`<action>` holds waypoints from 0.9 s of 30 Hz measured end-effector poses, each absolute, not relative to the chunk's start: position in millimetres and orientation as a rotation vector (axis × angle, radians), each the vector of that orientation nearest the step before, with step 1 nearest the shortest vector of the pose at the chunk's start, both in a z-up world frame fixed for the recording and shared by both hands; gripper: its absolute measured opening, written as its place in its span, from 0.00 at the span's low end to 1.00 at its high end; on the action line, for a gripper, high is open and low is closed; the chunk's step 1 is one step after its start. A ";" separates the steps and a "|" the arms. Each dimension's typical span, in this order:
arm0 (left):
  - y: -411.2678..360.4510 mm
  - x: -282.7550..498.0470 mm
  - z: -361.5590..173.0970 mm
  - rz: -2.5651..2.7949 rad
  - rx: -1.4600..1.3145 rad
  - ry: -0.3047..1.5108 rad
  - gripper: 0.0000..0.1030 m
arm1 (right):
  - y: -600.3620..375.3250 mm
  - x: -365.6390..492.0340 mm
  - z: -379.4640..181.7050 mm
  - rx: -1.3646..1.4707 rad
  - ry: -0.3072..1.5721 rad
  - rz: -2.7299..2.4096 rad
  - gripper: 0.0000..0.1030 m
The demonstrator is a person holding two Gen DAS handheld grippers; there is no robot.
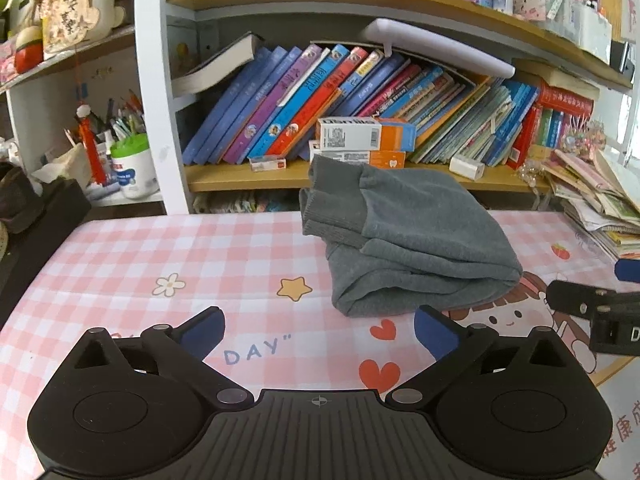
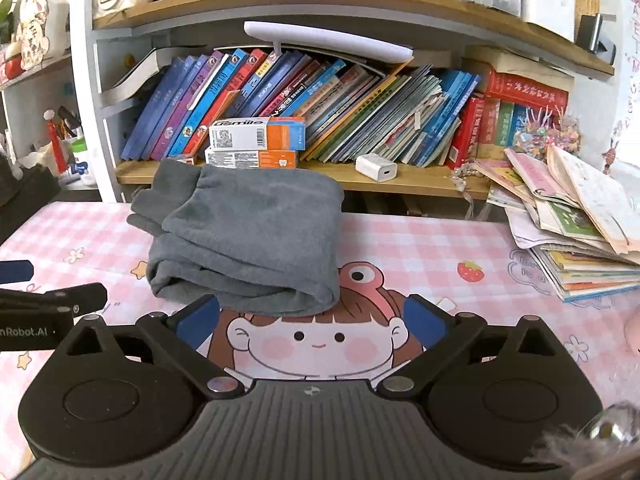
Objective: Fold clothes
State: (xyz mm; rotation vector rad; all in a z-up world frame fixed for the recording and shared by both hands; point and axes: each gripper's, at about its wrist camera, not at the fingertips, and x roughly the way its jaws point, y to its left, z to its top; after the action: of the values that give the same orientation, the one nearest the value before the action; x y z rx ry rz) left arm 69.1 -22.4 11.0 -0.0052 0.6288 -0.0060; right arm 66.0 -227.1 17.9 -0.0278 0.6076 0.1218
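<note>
The folded grey sweatpants (image 1: 404, 240) lie on the pink checked table mat (image 1: 160, 248). Left gripper (image 1: 318, 330) and right gripper (image 2: 312, 320) stand wide, empty. Snagging the near fold risks unfolding the bundle.

Folded grey garment (image 1: 404, 240), open tongs (image 1: 318, 330)

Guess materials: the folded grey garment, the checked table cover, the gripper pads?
Folded grey garment: looks like fleece-type knit, matte and fuzzy, with ribbed cuffs. Checked table cover: probably a printed plastic or vinyl mat; smooth with cartoon prints, faint sheen. Right gripper pads: blue, matte, likely rubber or foam; cannot confirm.
</note>
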 end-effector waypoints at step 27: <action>-22.4 59.3 12.7 -0.016 0.004 0.634 1.00 | -222.5 57.6 16.7 0.007 0.625 0.118 0.97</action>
State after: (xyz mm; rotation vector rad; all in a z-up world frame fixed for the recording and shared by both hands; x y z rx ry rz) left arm 59.3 -22.4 12.7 0.0039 0.6342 -0.0158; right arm 57.6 -222.5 16.7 0.0073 0.6254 0.1185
